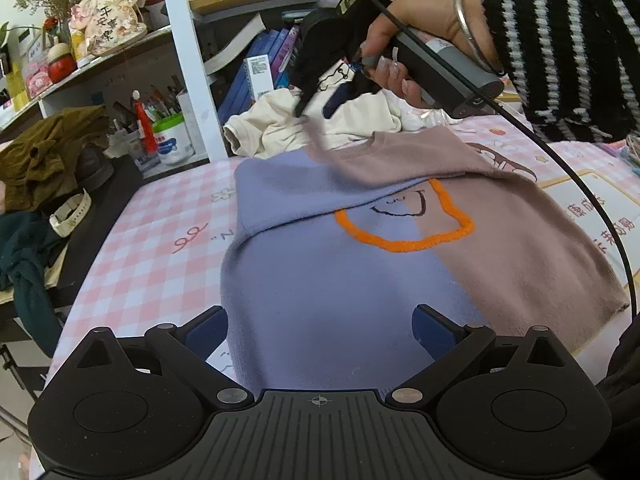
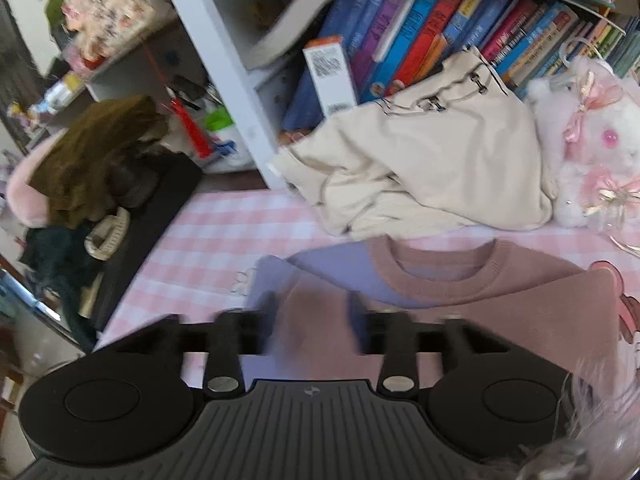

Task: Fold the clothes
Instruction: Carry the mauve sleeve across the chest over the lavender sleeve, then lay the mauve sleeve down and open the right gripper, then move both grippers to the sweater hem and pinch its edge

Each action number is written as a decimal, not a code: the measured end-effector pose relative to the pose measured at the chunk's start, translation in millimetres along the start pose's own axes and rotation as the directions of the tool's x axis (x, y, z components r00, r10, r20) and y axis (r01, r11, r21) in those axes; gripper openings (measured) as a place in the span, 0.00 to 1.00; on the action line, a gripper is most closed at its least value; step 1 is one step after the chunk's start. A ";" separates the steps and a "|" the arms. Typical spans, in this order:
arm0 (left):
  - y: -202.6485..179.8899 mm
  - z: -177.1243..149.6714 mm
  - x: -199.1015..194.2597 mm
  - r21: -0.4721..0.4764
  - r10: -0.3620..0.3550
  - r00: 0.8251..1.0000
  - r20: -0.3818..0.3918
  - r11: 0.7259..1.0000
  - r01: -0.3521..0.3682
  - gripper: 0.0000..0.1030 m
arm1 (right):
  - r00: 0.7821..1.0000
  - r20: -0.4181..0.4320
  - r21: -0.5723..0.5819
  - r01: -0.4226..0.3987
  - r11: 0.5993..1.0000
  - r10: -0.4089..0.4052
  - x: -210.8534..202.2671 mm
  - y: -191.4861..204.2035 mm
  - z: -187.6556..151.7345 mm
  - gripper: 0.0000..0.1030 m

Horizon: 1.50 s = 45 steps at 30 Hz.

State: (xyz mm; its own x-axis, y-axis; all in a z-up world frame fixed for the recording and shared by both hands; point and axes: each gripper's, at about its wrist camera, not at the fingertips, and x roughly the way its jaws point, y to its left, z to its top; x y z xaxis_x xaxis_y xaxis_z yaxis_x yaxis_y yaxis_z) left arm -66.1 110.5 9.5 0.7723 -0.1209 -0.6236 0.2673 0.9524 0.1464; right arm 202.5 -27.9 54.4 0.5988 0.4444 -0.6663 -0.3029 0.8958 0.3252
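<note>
While the right gripper (image 2: 312,320) pinches the mauve sleeve (image 1: 360,156) across the sweater (image 1: 340,280) on the table (image 1: 160,240), the left gripper (image 1: 320,324) hovers open; next, lay that sleeve flat.

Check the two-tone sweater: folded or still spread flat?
Partly folded: sweater has its pink sleeve drawn across the chest by the right gripper; body lies flat.

"99" and "N" show on the pink checked cloth (image 1: 160,240); Chinese characters "平安喜乐" on the shelf ornament (image 1: 108,20); other print too blurred.
</note>
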 end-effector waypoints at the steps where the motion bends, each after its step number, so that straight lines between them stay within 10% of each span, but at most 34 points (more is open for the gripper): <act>1: -0.5 0.5 0.1 0.001 -0.001 1.000 0.002 1.000 0.001 0.97 | 1.000 0.007 -0.005 -0.013 1.000 0.013 -3.2 0.8 -0.6 0.42; 16: 6.0 2.9 5.2 -0.083 0.012 1.000 -0.017 0.996 -0.013 0.97 | 0.994 -0.073 -0.090 0.072 0.993 -0.079 -78.2 -38.6 -90.7 0.42; 31: 45.0 -6.4 15.3 -0.222 0.040 0.990 -0.135 0.973 -0.070 0.95 | 0.944 -0.167 -0.002 0.287 0.958 -0.283 -163.9 -101.9 -215.3 0.46; 45: 74.9 -32.4 25.1 -0.391 -0.058 0.968 -0.242 0.920 -0.043 0.46 | 0.925 -0.224 0.099 0.335 0.937 -0.307 -182.8 -113.2 -243.1 0.37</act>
State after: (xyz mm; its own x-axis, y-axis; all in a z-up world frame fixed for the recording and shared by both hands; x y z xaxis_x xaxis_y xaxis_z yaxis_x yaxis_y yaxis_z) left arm -45.3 187.8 -20.0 0.5928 -0.1046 -0.7985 -0.0122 0.9902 -0.1388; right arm -52.8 -212.2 -23.8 0.4805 0.1349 -0.8666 -0.0102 0.9889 0.1483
